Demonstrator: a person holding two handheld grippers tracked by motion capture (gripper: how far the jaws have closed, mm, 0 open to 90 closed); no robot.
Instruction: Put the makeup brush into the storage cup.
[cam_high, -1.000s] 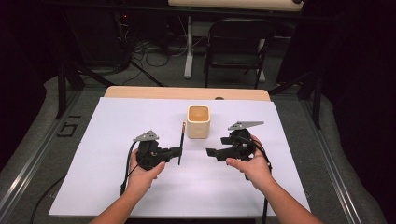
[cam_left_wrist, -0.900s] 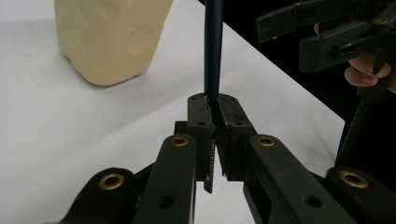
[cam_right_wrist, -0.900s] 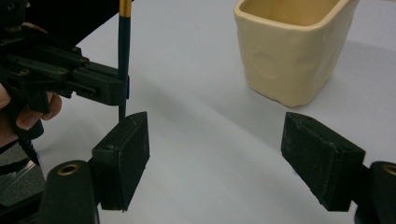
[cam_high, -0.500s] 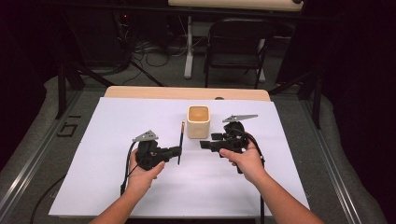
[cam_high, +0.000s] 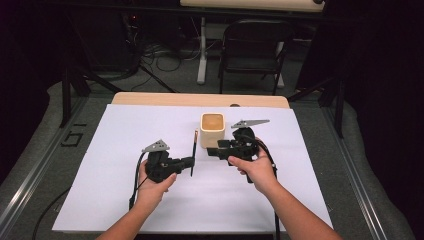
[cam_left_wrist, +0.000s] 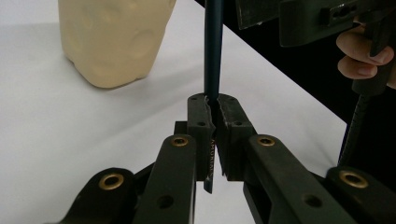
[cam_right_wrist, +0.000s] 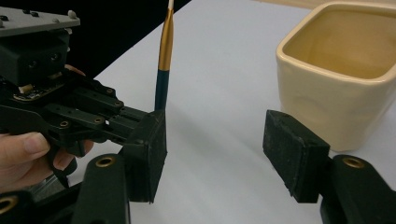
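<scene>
Left tool (cam_high: 191, 161) clamping pencil (cam_high: 193, 152), right tool (cam_high: 214, 148) half-open (just narrowing), cream cup (cam_high: 212, 130) beside.

A slim dark pencil (cam_high: 193, 153) with a gold band and pale tip stands nearly upright, clamped near its lower end. A cream square cup (cam_high: 212, 129) sits open-topped on the white table just beside it.

The cup (cam_high: 212, 129) stands on the table (cam_high: 100, 190) — pencil (cam_high: 193, 150) just left, right gripper (cam_high: 214, 149) before it.
</scene>
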